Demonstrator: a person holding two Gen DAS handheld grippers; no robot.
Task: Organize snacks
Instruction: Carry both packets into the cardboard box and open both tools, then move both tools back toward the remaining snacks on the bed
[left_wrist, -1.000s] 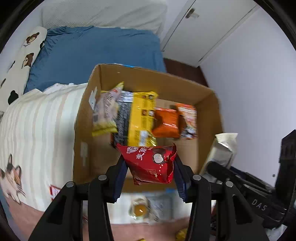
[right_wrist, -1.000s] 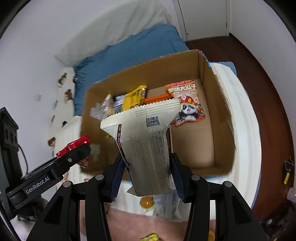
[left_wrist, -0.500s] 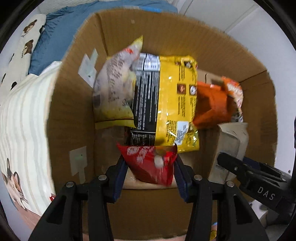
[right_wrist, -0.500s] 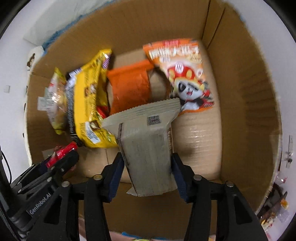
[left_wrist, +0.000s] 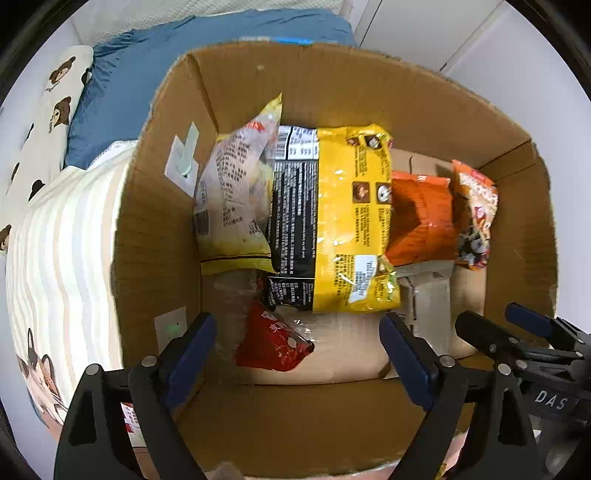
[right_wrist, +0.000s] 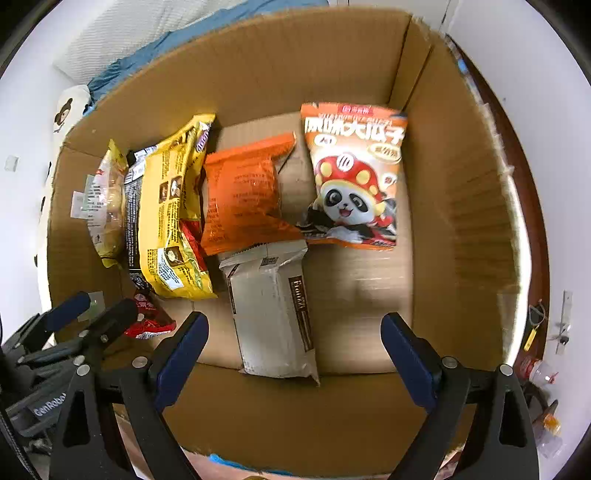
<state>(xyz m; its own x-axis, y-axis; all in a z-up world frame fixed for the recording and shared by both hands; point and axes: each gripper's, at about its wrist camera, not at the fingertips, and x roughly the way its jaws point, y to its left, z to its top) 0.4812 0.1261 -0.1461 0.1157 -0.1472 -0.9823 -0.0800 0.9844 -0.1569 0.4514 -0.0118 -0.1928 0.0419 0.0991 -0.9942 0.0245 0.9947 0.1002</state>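
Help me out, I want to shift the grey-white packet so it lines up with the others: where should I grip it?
Grip the grey-white packet across its narrow width near the middle, coming straight down from above with the right gripper. It lies flat on the cardboard box floor with both long edges free, while its far end touches the orange bag.

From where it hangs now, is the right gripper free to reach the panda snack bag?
Probably yes. The right gripper is open above the box, and the panda snack bag lies uncovered on the floor, ahead past the grey packet.
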